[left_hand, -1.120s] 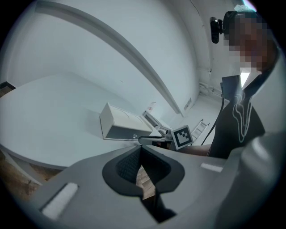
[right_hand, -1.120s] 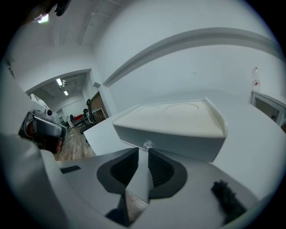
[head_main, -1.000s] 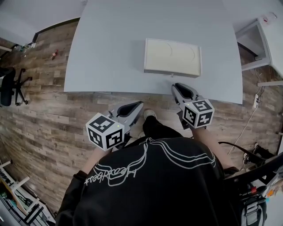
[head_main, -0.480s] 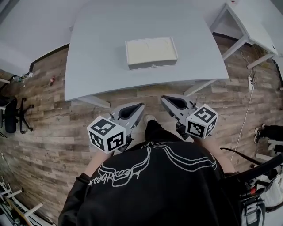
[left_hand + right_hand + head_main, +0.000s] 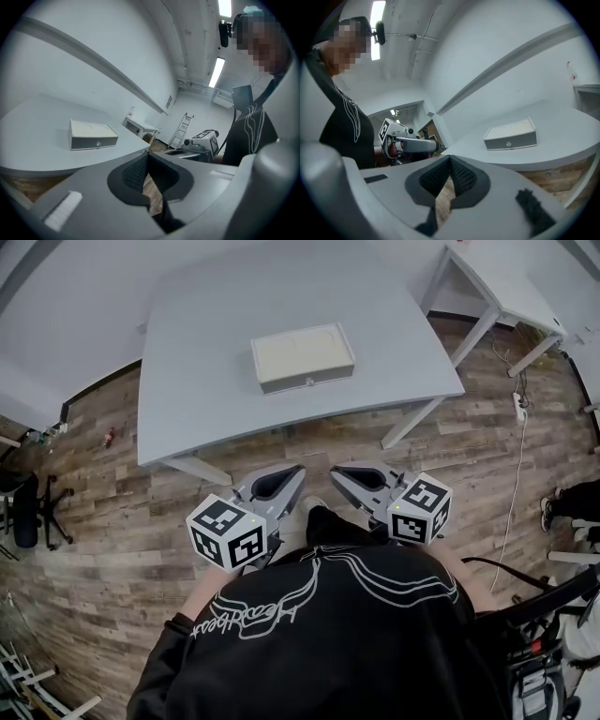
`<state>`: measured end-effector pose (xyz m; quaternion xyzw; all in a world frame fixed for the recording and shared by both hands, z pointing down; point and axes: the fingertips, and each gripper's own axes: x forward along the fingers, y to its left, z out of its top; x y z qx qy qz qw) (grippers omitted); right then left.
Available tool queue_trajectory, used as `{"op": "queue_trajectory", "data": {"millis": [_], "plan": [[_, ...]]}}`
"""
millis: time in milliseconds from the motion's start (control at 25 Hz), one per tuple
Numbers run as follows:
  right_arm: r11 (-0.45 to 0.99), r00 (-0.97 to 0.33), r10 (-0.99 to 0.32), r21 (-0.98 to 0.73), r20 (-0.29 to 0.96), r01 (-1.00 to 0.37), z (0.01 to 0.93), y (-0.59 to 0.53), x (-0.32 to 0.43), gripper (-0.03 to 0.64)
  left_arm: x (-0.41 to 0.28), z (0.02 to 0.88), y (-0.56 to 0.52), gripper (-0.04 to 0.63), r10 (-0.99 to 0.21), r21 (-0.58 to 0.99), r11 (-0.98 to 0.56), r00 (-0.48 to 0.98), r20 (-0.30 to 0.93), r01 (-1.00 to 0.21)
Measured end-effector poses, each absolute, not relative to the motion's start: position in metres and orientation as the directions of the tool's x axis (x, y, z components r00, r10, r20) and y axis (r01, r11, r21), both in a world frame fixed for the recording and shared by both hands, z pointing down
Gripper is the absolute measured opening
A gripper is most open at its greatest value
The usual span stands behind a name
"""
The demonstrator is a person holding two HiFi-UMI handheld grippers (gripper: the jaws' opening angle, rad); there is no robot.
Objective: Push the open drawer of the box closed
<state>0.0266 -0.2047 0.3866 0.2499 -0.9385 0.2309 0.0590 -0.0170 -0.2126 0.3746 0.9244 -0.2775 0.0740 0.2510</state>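
A flat white box (image 5: pixel 302 357) lies on the grey table (image 5: pixel 187 381). Its drawer front (image 5: pixel 98 143) carries a small round knob and looks flush with the box body; the right gripper view also shows this drawer front (image 5: pixel 508 144). Both grippers hang over the wooden floor close to my body, well short of the table's near edge. My left gripper (image 5: pixel 296 469) is shut with nothing in it, its pads meeting at the tip (image 5: pixel 147 157). My right gripper (image 5: pixel 336 469) is also shut and empty (image 5: pixel 450 159). The two grippers point toward each other.
A second white table (image 5: pixel 497 287) stands at the back right. An office chair (image 5: pixel 23 498) is at the far left and cables (image 5: pixel 520 409) lie on the floor at the right. A ladder (image 5: pixel 182 130) leans far behind the table.
The table and box have receded in the head view. Both grippers have drawn back from the table's edge toward my body, the right one leaving its place just before the box.
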Motion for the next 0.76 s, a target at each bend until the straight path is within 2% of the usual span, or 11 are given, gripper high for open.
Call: {"op": "queue_trajectory", "data": {"millis": [760], "plan": [[0.77,-0.872,-0.425,-0.409,0.243,-0.489,0.389,-0.204,0.024,0.009,-0.011,0.383,-0.216,0.008,-0.449,0.448,-0.723,0.851,0.274,-0.526]]}}
